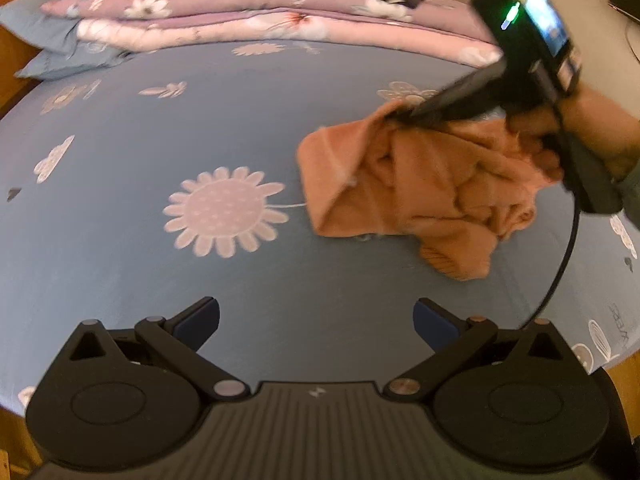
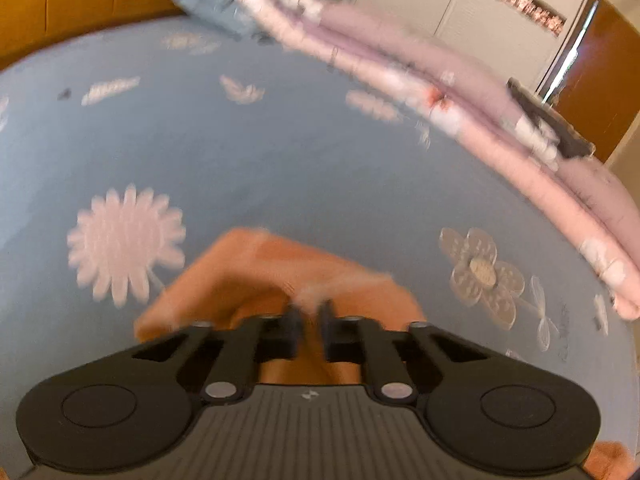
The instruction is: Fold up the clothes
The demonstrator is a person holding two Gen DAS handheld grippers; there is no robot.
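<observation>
The right gripper [image 2: 310,320] pinches the crumpled orange garment [image 1: 420,184] at right of frame; the thin hold may slip. The left gripper [image 1: 316,316] is open, empty.

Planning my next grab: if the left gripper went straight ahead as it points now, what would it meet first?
Probably only the blue bedsheet: the open left gripper points at bare sheet. The orange garment, held by the right gripper, lies off to the right of that line.
</observation>
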